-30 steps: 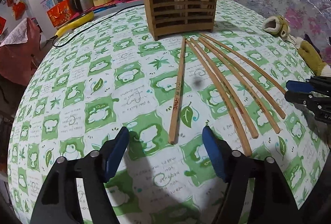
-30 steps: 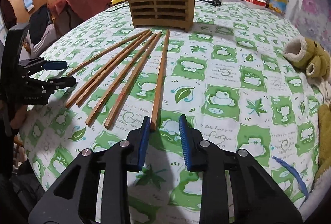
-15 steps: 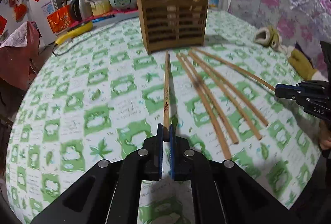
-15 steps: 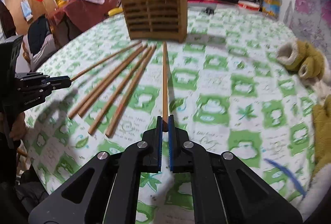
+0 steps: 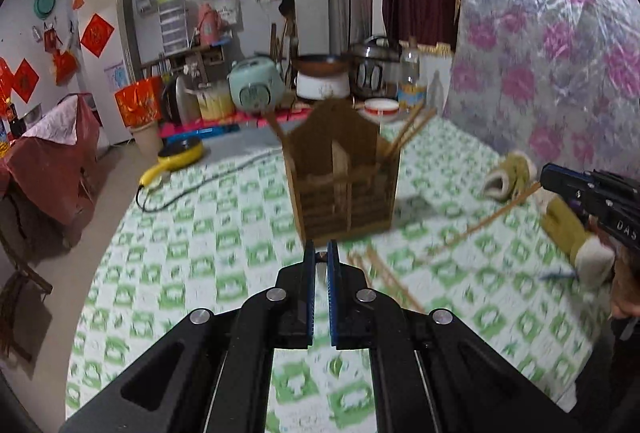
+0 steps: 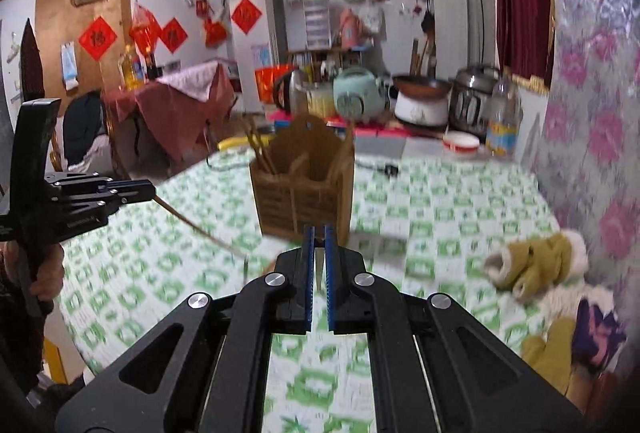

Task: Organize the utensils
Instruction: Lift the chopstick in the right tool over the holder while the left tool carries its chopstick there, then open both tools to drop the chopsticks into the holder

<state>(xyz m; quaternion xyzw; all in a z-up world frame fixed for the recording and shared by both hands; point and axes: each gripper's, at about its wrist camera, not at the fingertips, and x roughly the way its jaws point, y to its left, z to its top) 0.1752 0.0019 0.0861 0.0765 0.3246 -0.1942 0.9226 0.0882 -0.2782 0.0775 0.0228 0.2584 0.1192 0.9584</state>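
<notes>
My left gripper [image 5: 321,247] is shut on a wooden chopstick [image 5: 321,256], seen end-on between the blue pads and lifted above the green-patterned tablecloth [image 5: 208,245]. My right gripper [image 6: 319,231] is shut on another chopstick [image 6: 319,269]; from the left wrist view that gripper [image 5: 560,181] holds its stick [image 5: 480,225] slanting down toward the table. The brown slatted utensil holder [image 5: 344,185] [image 6: 304,189] stands ahead of both, with several chopsticks in its outer compartments. More loose chopsticks [image 5: 384,273] lie on the cloth below.
Olive plush slippers [image 5: 508,173] [image 6: 536,265] lie at the table's right. A yellow pan [image 5: 176,157] and a black cable [image 5: 192,189] sit at the far left edge. Rice cookers and pots [image 6: 420,105] crowd the back. A hand [image 6: 40,273] holds the left gripper.
Both grippers closed, each on the near end of a chopstick, and rose from the table with it. Both views tilted up toward the holder and the room.
</notes>
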